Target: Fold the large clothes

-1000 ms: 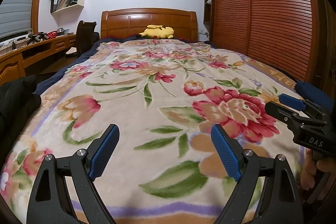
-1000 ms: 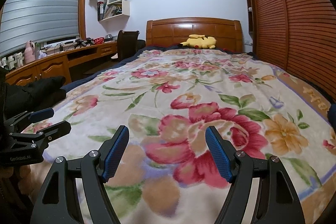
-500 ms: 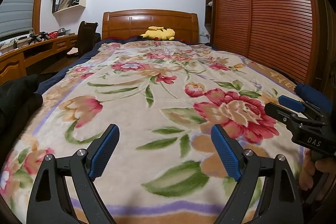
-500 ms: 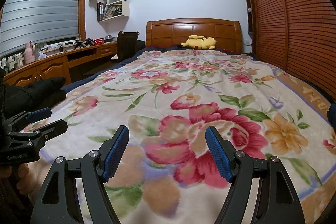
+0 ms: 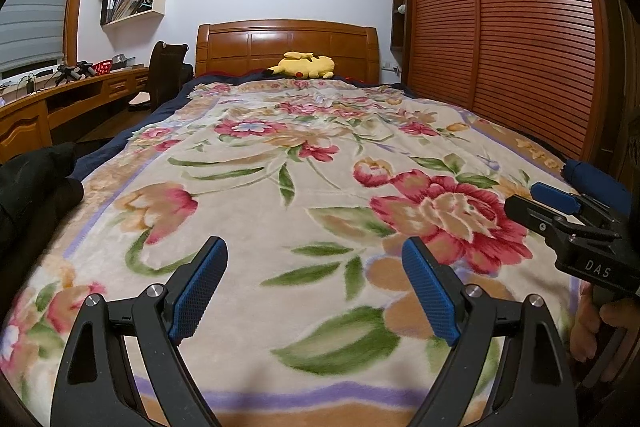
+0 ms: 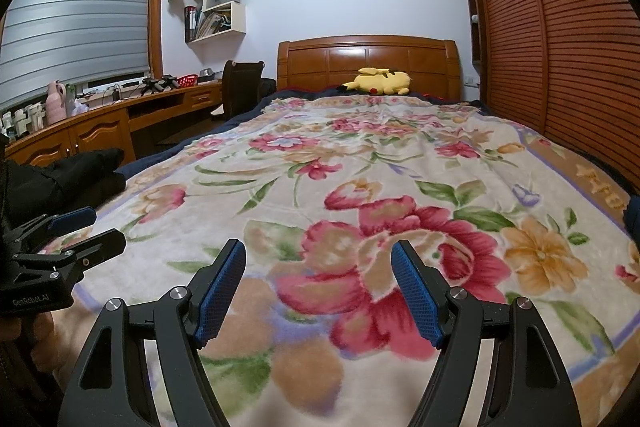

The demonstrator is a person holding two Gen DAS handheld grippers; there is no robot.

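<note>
A black garment (image 5: 36, 183) lies in a heap at the left edge of the bed; it also shows in the right wrist view (image 6: 68, 179). A dark blue folded cloth (image 5: 596, 183) sits at the bed's right edge. My left gripper (image 5: 316, 259) is open and empty above the floral blanket (image 5: 304, 187) near the foot of the bed. My right gripper (image 6: 318, 259) is open and empty beside it, to the right. Each gripper shows in the other's view, the right one (image 5: 560, 203) and the left one (image 6: 84, 227).
A yellow plush toy (image 5: 304, 65) lies by the wooden headboard (image 5: 288, 43). A slatted wardrobe (image 5: 520, 27) runs along the right side. A wooden desk (image 6: 100, 123) with a chair (image 6: 240, 87) and small items stands on the left, under a window blind.
Both views have tilted up slightly, so the headboard sits lower in frame. The grippers stay open and hover over the same part of the blanket.
</note>
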